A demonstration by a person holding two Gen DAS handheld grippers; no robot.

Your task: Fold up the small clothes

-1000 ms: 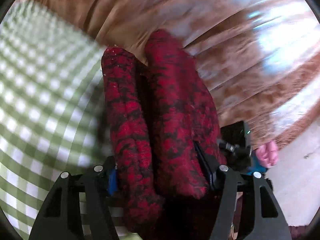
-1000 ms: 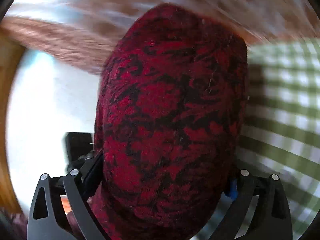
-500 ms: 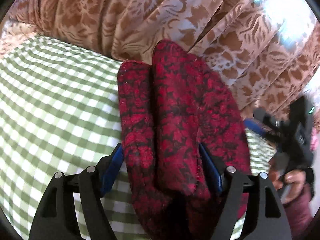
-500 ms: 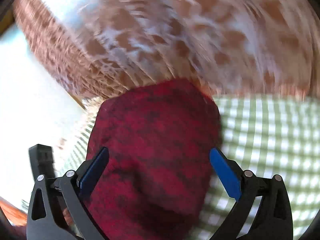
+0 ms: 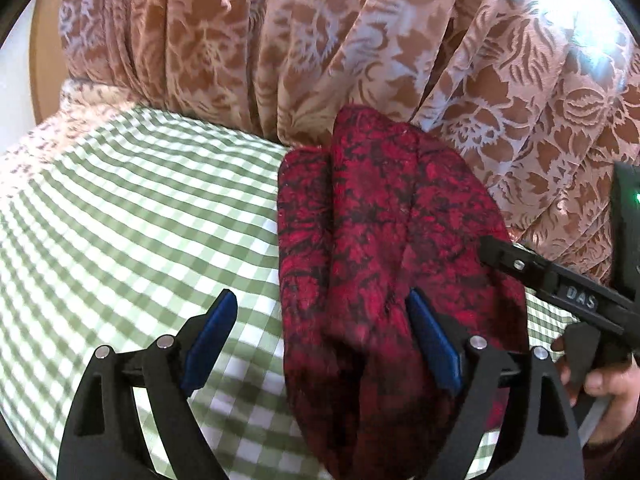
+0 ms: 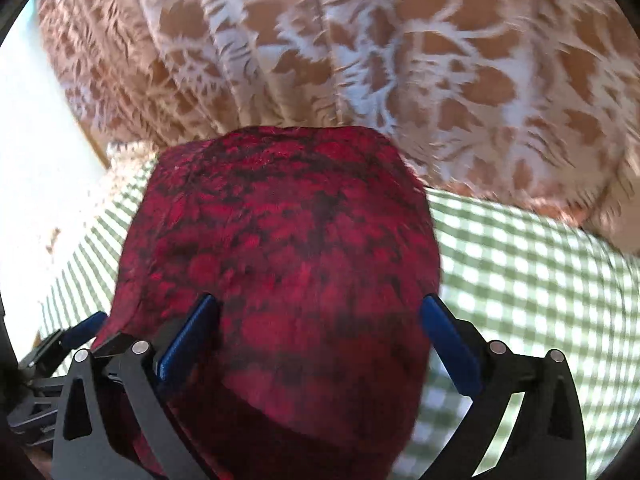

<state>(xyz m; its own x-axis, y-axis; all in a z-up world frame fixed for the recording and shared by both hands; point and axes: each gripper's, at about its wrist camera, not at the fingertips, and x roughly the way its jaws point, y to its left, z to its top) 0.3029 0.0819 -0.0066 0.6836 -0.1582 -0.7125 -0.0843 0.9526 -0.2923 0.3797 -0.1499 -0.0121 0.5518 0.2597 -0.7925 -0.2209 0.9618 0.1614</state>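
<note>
**Both jaws released, red garment lying folded on check cloth**

Left hand-held gripper (image 5: 320, 336): jaws have just been opening and stand wide. Left blue pad (image 5: 210, 338) is clear of the fabric, over the green check cloth (image 5: 120, 216). The right pad sits against the garment's edge, not pinching.

Right hand-held gripper (image 6: 320, 344): jaws spread, have just been opening too. The red-and-black garment (image 6: 280, 264) fills the gap between the pads; contact unclear, no squeeze visible.

The garment (image 5: 380, 220) lies folded in lengthwise ridges on the check cloth, running away from both grippers, far end butting a brown floral curtain (image 5: 320, 40). In the left view, the right gripper's finger crosses the garment's right edge, with a hand (image 5: 608, 392) behind it.
</note>
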